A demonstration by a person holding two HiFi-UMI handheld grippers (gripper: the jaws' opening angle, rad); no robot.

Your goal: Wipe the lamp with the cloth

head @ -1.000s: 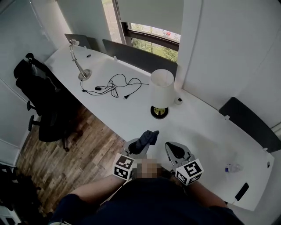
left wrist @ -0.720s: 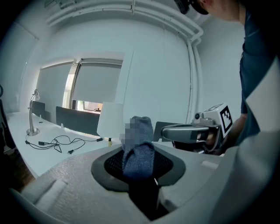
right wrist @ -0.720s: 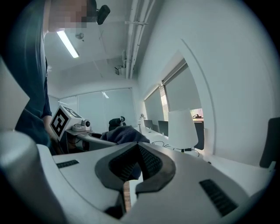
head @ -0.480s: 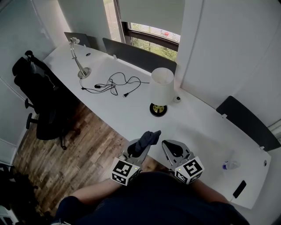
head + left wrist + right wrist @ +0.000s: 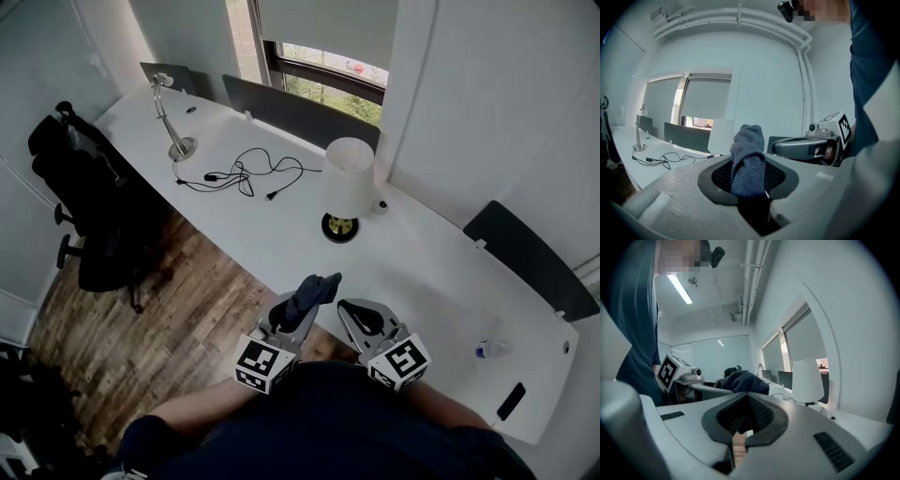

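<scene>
- Left gripper (image 5: 286, 319) is clamped on the cloth (image 5: 314, 289), whose dark wad sticks up past the jaws.
- Right gripper (image 5: 361, 319), just beside it, has its jaws together on nothing.
- Lamp (image 5: 347, 183) stands upright on the tabletop (image 5: 431, 272), well ahead of both grippers. It lines up more with the right one, so the cloth must travel forward and slightly right.
- No legible writing anywhere.

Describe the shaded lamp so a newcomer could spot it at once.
On the long white desk below the window, look just right of the loose black cable. The lamp has a white shade over a round dark base, unlike the thin silver arm lamp at the desk's far end.
</scene>
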